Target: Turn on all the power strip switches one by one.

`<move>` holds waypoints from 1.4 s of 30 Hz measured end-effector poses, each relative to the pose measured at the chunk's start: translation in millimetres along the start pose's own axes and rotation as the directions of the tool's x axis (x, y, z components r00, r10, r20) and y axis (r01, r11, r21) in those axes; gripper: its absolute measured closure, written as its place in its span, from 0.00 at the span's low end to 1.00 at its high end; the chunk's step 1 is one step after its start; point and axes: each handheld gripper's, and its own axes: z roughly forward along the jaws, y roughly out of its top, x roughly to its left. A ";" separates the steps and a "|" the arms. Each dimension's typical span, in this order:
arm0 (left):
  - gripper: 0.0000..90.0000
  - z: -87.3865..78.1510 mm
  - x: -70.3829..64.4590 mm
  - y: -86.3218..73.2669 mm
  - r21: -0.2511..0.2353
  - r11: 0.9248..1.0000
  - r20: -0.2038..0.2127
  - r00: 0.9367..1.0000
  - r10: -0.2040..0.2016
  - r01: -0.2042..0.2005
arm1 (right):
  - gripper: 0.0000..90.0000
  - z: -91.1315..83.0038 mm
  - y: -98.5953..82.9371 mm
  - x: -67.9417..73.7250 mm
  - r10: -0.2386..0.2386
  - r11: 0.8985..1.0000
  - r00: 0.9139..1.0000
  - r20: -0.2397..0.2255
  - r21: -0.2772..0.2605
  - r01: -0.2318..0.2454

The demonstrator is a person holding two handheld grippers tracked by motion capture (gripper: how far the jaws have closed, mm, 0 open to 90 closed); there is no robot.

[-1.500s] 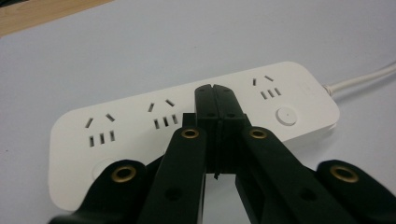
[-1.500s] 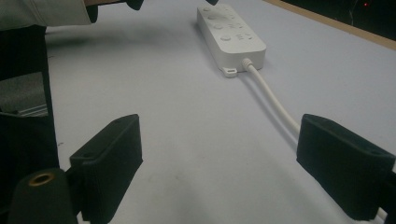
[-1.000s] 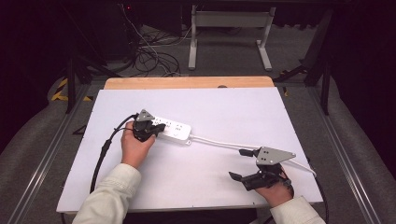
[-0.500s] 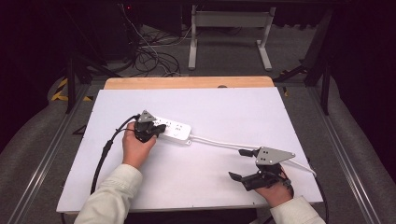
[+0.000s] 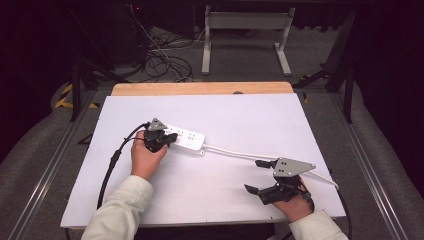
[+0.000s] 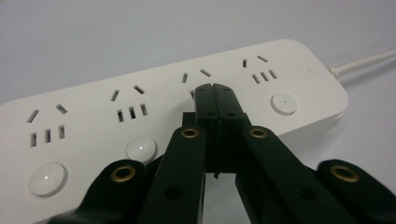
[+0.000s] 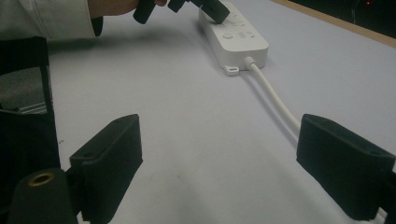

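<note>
While the left tool [image 6: 215, 91] presses its closed jaws on the top of the white power strip [image 5: 186, 139] at the table's [image 5: 240, 115] left-middle part, the right tool [image 7: 219, 158] rests wide open near the front right corner, beside the white cable [image 7: 273, 95].

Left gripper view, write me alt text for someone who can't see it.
The left gripper, its two black jaws shut flat together, has its tips on the top face of a white power strip, over a socket near the middle. The strip lies on a white table, with round white buttons along its near edge and its cord leaving at right.
</note>
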 end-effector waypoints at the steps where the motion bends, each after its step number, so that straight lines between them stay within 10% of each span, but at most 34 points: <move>1: 1.00 0.1 0.0 -0.1 0.000 1.000 -0.001 1.000 0.001 -0.001 | 0.16 0.1 0.0 0.0 0.001 1.000 1.000 -0.001 -0.001 -0.001; 42: 1.00 5.2 -10.9 8.3 0.071 0.997 -0.046 0.998 0.043 -0.040 | 0.16 0.0 0.0 0.5 -0.001 1.000 1.000 -0.003 -0.001 0.001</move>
